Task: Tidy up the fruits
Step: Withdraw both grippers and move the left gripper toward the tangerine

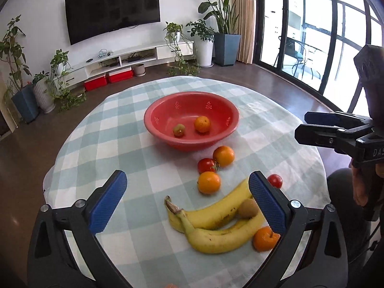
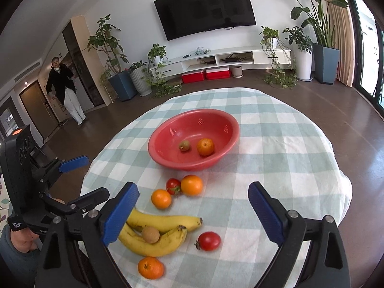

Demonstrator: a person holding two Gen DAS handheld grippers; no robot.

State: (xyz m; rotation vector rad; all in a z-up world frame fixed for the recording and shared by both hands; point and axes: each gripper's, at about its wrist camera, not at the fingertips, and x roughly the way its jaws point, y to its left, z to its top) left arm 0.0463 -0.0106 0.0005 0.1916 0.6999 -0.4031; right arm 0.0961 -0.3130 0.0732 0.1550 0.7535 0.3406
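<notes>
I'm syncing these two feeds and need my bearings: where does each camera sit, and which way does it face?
Left wrist: rides the left gripper, fingers open, facing the red bowl across the checked table; the right gripper shows at its right edge.
Right wrist: rides the right gripper, open, facing the same way; the left gripper shows at its left.
Shared: the bowl, bananas, oranges, tomatoes, TV wall.

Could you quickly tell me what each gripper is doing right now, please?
Left gripper: open, holding nothing, above the bananas.
Right gripper: open, holding nothing.
</notes>
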